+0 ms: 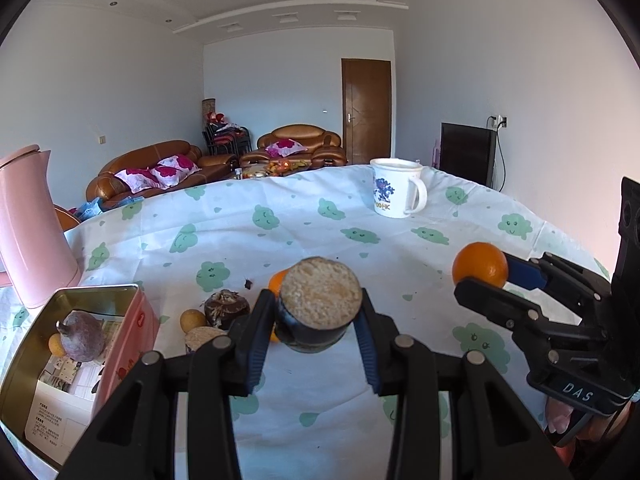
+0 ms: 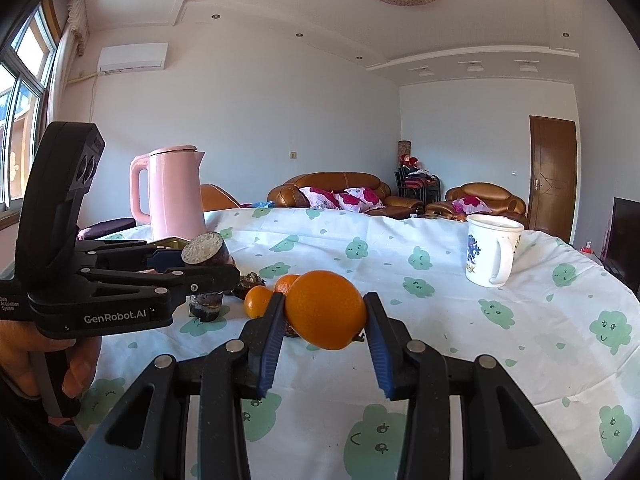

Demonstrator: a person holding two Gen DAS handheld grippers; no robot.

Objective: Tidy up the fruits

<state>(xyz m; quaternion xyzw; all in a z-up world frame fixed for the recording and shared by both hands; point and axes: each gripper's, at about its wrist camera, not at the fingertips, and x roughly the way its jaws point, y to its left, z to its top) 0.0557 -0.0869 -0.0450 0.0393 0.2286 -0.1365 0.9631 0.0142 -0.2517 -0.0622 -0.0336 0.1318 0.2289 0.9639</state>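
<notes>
The left hand-held gripper (image 1: 320, 316) pinched a dark, cut-ended chunk of fruit (image 1: 320, 304), its pale fibrous face turned toward the camera at the centre of the left wrist view. The right hand-held gripper (image 2: 325, 312) pinched an orange (image 2: 325, 309) across its middle, held above the cloud-print cloth of the worktop (image 2: 460, 340).

At the lower left of the left wrist view stood an open tin (image 1: 24, 360) already holding a purple fruit (image 1: 82, 336) and a small yellow one. Just right of it, more fruit lay loose on the cloth: a small yellow fruit (image 1: 192, 319), a dark husked piece (image 1: 226, 307) and another orange partly hidden behind the held chunk.

The round orange seemed the likelier to slip, since the flat pads met it only at two narrow spots. With both hand-held grippers loaded and near each other, heading for the tin together could make them collide, or knock the loose fruit rolling. The white mug (image 1: 398, 188) stood well apart.
</notes>
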